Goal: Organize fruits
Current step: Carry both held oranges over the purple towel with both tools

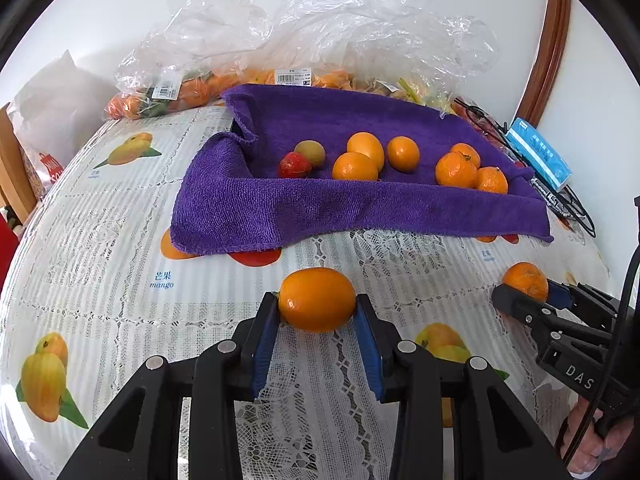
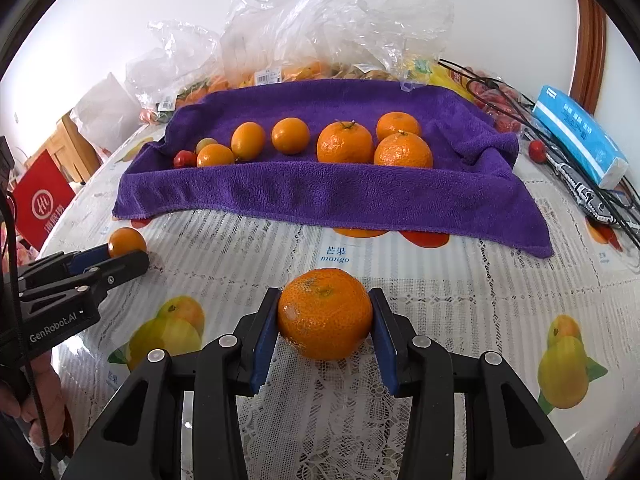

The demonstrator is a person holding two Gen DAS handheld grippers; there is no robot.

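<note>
Left gripper [image 1: 317,307] clamps smooth oval orange [image 1: 317,299], long axis crosswise between pads, above tablecloth [image 1: 120,240]. Right gripper [image 2: 325,316] clamps mandarin [image 2: 325,313], stem end up, before purple towel [image 2: 332,196].

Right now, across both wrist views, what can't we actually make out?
- Fruit in the plastic bags: both views, blurred by crinkled film, kinds and count unclear.
- What props up the purple towel: both views, covered by the towel itself.
- Price label text: left wrist, too small.
- Underside of the smooth orange fruit in the left gripper: table contact hidden.
- Person: only hands at frame edges.
</note>
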